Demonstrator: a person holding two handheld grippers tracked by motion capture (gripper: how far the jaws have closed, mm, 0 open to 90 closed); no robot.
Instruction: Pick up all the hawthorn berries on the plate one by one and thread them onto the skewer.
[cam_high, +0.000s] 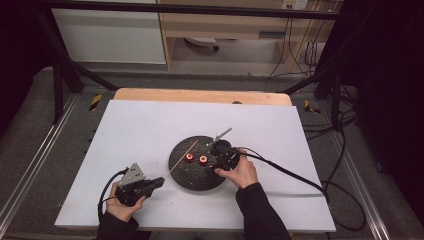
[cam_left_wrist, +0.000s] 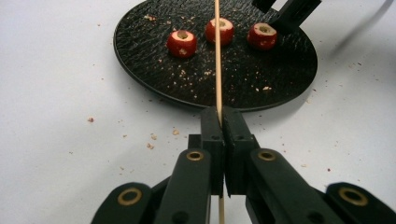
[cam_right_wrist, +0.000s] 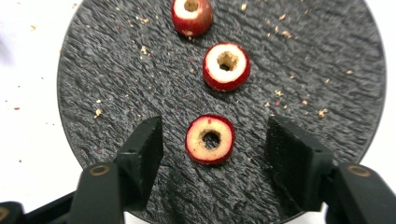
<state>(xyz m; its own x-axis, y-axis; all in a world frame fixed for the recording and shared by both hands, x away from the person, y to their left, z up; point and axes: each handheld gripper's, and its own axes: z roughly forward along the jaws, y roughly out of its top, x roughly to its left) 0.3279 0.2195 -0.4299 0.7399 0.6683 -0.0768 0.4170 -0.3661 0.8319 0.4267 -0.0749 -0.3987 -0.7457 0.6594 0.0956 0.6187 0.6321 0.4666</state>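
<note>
My left gripper pinched the thin wooden skewer just before the edge of the black plate. On this plate, my right gripper stood spread around the nearest cored red fruit piece, free room on both sides. Two more pieces lay beyond.

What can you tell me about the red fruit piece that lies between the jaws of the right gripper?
The small round red fruit piece has glossy red skin, a pale cream cut face turned upward and a dark cored hole through its middle. It lies flat on the round black textured plate, nearest of three such pieces in the right gripper view. The right gripper straddles it; both black jaws stand apart from it, with gaps on each side.
</note>
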